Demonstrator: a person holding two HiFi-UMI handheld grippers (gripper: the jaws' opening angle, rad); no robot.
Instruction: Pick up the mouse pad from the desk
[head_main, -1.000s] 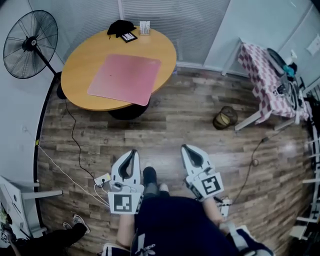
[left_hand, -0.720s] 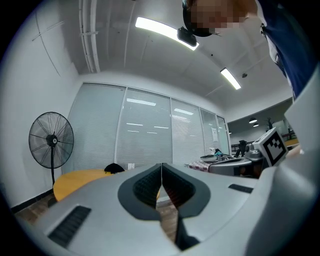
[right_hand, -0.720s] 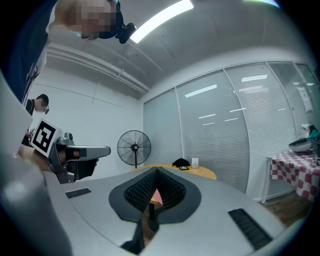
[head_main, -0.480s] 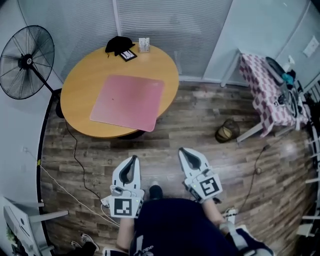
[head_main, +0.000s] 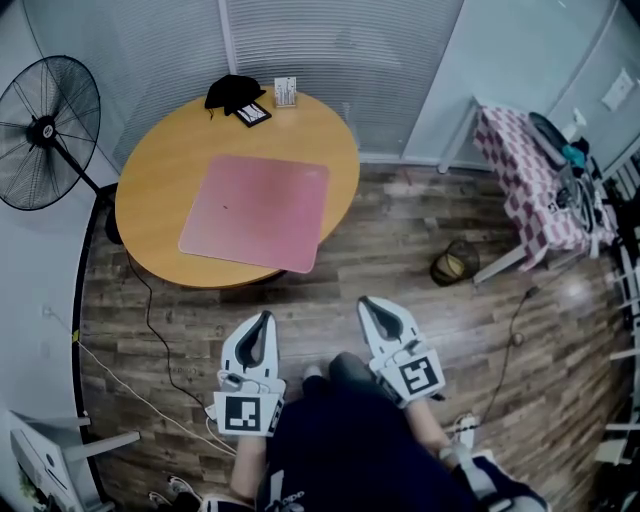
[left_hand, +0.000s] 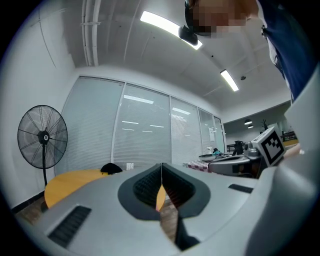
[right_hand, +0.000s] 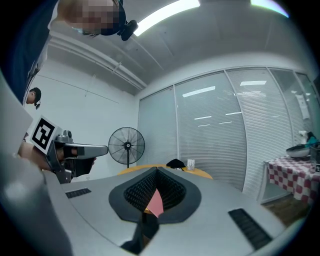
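- Right now my left gripper (head_main: 264, 318) and right gripper (head_main: 368, 303) are both closed on nothing, held level above the brown wood-plank floor (head_main: 400, 240).
- Flat pink, nearly square mouse pad (head_main: 258, 212) lies on the round orange-topped table (head_main: 150, 170), ahead and leftward, well apart from both.
- Its near edge faces me, slightly skewed; I judge the left gripper nearer.

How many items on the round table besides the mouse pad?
3, all at its far edge: a black bundle, a dark flat item beside it, a small white box to their right. The bundle may hide more.
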